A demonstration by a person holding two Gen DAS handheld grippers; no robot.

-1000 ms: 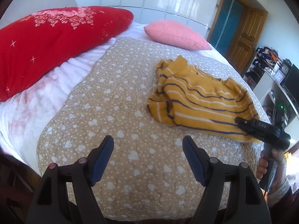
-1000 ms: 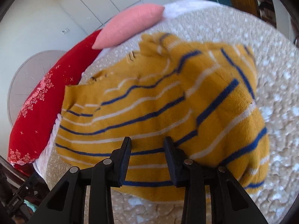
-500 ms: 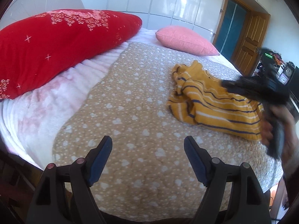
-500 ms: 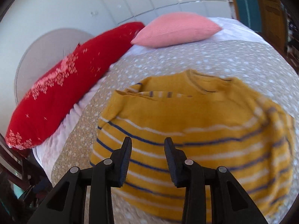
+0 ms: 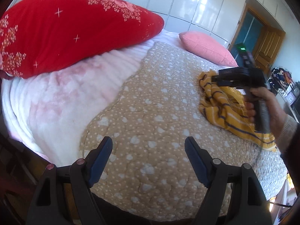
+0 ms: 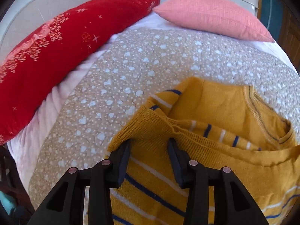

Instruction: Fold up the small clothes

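Note:
A small mustard-yellow sweater (image 6: 221, 112) with blue and white stripes lies on the beige heart-print quilt (image 6: 131, 71); in the left wrist view the sweater (image 5: 223, 103) sits at the right of the bed. My right gripper (image 6: 149, 144) is open, its jaws a short way apart over the sweater's ribbed hem edge, which lies between and just ahead of them. In the left wrist view the right gripper (image 5: 215, 78) hovers over the sweater's far end. My left gripper (image 5: 148, 150) is wide open and empty above bare quilt (image 5: 159, 97), well left of the sweater.
A big red embroidered pillow (image 5: 65, 30) and a pink pillow (image 5: 206, 46) lie at the head of the bed. A fuzzy pink-white blanket (image 5: 65, 97) covers the left side. A wooden door (image 5: 268, 45) and cluttered shelves stand at the right.
My right gripper has moved from the sweater's striped body up to its hem edge near the far end. My left gripper has swung left, away from the sweater.

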